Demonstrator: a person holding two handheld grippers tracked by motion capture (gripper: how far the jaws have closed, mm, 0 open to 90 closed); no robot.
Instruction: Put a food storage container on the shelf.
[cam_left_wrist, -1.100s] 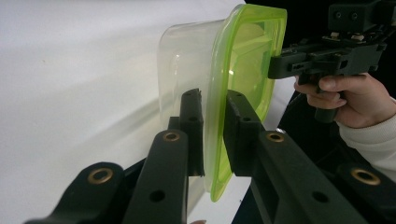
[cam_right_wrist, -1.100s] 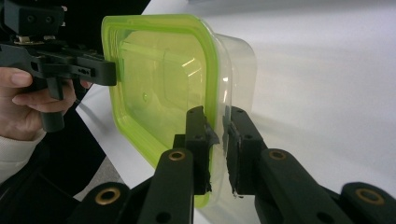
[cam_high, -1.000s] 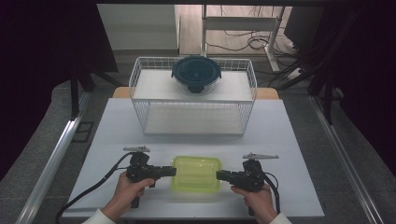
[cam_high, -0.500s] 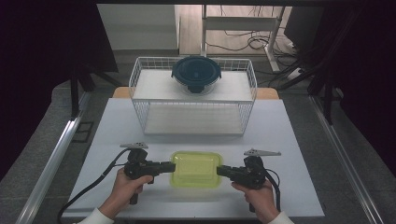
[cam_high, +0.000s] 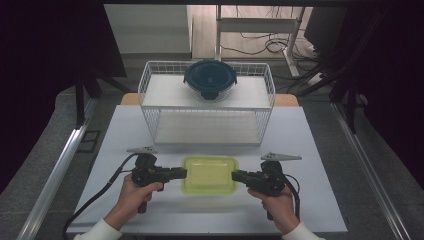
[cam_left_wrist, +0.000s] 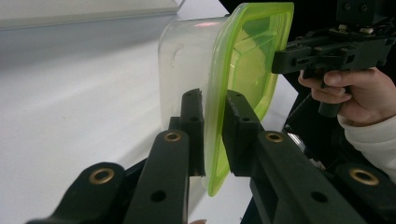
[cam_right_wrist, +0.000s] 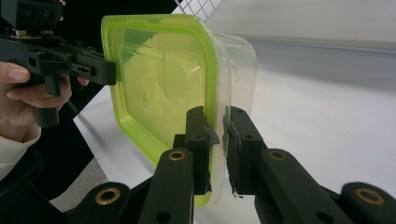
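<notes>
A clear plastic container with a lime-green lid (cam_high: 209, 175) hangs a little above the white table (cam_high: 315, 150), near its front edge. My left gripper (cam_high: 183, 173) is shut on the lid's left rim and my right gripper (cam_high: 235, 176) on its right rim. In the left gripper view the left gripper (cam_left_wrist: 215, 100) pinches the green lid's edge (cam_left_wrist: 247, 60), with the right gripper (cam_left_wrist: 299, 53) clamped at the far side. The right gripper view shows the right gripper (cam_right_wrist: 215, 116) clamped on the rim of the container (cam_right_wrist: 159, 79), and the left gripper (cam_right_wrist: 105, 70) on the opposite edge.
A white wire basket (cam_high: 260, 125) stands across the back half of the table. A dark blue round lidded bowl (cam_high: 210, 77) sits at the basket's far side. Cables trail from both grippers toward the table's front edge.
The container and both grippers sit higher in the high view than a second ago, the box lifted off the table. Both grips are unchanged.
</notes>
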